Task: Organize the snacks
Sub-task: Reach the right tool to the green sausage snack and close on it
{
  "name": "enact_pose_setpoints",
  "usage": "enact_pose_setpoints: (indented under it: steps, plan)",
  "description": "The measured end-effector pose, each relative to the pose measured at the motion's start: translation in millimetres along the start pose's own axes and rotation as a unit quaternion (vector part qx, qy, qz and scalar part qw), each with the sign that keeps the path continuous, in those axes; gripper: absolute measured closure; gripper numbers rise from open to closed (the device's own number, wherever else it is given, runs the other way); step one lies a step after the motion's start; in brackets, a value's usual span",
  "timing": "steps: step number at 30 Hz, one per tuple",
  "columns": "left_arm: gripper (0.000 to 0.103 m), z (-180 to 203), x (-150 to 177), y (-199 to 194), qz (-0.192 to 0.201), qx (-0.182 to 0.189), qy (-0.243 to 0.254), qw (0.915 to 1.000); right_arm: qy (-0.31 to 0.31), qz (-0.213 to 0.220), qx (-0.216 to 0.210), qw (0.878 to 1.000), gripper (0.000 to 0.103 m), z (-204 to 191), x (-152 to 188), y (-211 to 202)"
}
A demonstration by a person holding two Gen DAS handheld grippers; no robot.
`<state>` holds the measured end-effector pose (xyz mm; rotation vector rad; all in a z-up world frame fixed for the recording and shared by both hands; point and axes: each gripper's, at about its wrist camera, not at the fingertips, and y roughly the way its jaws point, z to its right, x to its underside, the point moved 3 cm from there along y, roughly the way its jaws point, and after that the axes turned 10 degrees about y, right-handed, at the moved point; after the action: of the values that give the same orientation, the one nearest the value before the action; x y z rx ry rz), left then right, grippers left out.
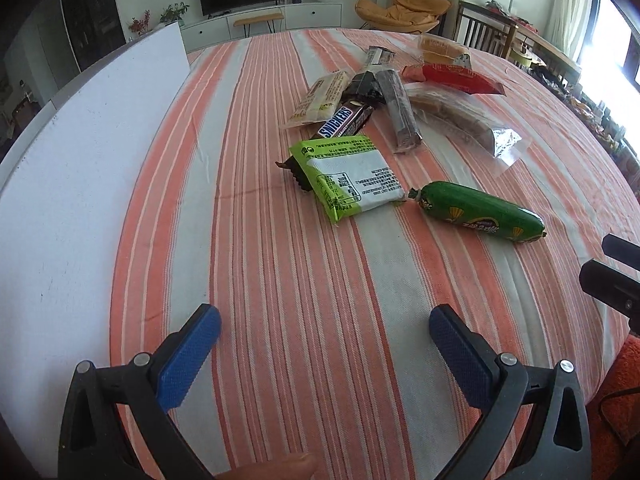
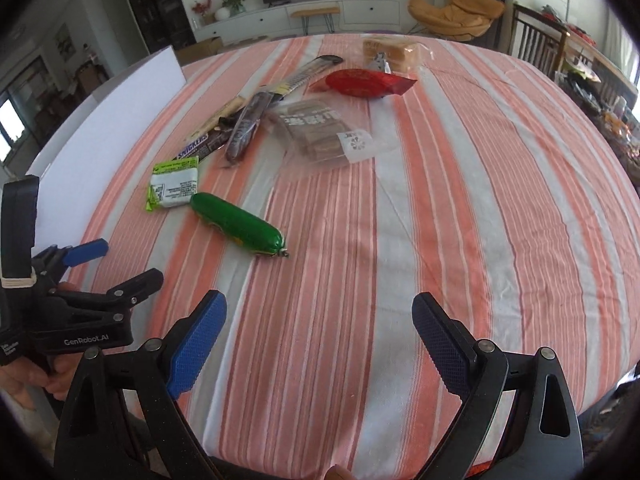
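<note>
Snacks lie scattered on the striped tablecloth (image 1: 280, 280). A green sausage (image 1: 480, 211) (image 2: 236, 224) is nearest, beside a green-and-white packet (image 1: 348, 176) (image 2: 174, 182). Behind them are a Snickers bar (image 1: 344, 122) (image 2: 198, 146), dark bars (image 1: 400, 108) (image 2: 246, 128), a clear biscuit pack (image 2: 320, 132), a red packet (image 1: 456, 76) (image 2: 360, 82) and a bread pack (image 2: 394, 52). My left gripper (image 1: 324, 336) is open and empty, short of the packet. My right gripper (image 2: 320, 328) is open and empty, to the right of the sausage.
A white board (image 1: 80, 152) (image 2: 108, 120) lies along the table's left side. The left gripper (image 2: 116, 268) shows at the right wrist view's left edge. Chairs and a side table stand beyond the far right edge.
</note>
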<state>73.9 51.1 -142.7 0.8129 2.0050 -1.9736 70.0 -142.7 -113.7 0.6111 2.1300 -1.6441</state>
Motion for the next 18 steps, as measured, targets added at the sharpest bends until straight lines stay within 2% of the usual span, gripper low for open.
enact_pose_setpoints:
  steps: [2, 8, 12, 14, 18]
  plan:
    - [0.0, -1, -2, 0, 0.005, -0.001, -0.001, 1.0, 0.0, 0.012, -0.011, 1.0, 0.007, -1, 3, 1]
    - [0.0, -3, 1, -2, 0.029, 0.002, 0.009, 0.9995, -0.04, -0.019, -0.017, 0.999, 0.007, -13, -5, 10]
    - [0.0, -7, 3, -4, 0.021, 0.014, 0.027, 0.9993, -0.137, -0.057, -0.017, 0.989, 0.008, -44, -19, 32]
    - [0.0, -10, 6, -5, 0.016, 0.016, 0.03, 0.9993, -0.181, -0.064, 0.0, 0.981, 0.01, -57, -25, 48]
    - [0.0, -15, 11, -8, 0.013, 0.014, 0.028, 0.9994, -0.199, -0.077, -0.002, 0.977, 0.01, -72, -35, 71]
